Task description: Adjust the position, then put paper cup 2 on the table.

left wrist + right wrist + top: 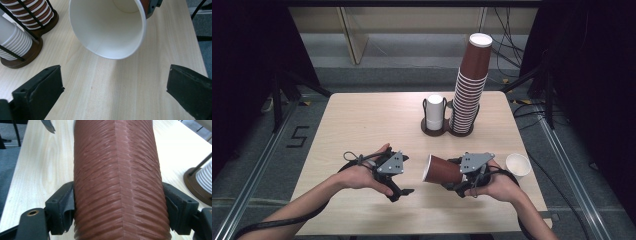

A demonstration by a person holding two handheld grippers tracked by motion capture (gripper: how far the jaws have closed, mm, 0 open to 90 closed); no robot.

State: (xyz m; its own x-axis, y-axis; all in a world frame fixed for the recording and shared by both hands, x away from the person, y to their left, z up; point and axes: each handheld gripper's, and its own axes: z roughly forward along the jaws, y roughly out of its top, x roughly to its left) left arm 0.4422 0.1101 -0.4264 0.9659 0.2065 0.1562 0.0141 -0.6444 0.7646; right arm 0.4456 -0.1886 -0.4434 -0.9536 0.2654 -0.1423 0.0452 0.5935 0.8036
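Note:
A brown ribbed paper cup [443,169] lies on its side in my right gripper [458,176], its white mouth facing left. In the right gripper view the jaws press both sides of the cup [117,182]. My left gripper [404,190] is open, just left of the cup's mouth. In the left gripper view the white inside of the cup [110,25] hangs ahead of the two spread jaws, above the table [112,87]. A tall stack of brown cups [470,85] stands in a holder at the back.
A short stack of white lids or cups [435,112] sits in a second holder [434,128] beside the brown stack. A single white cup [518,164] stands near the table's right edge, close to my right hand. Bare wood stretches across the table's left half [357,125].

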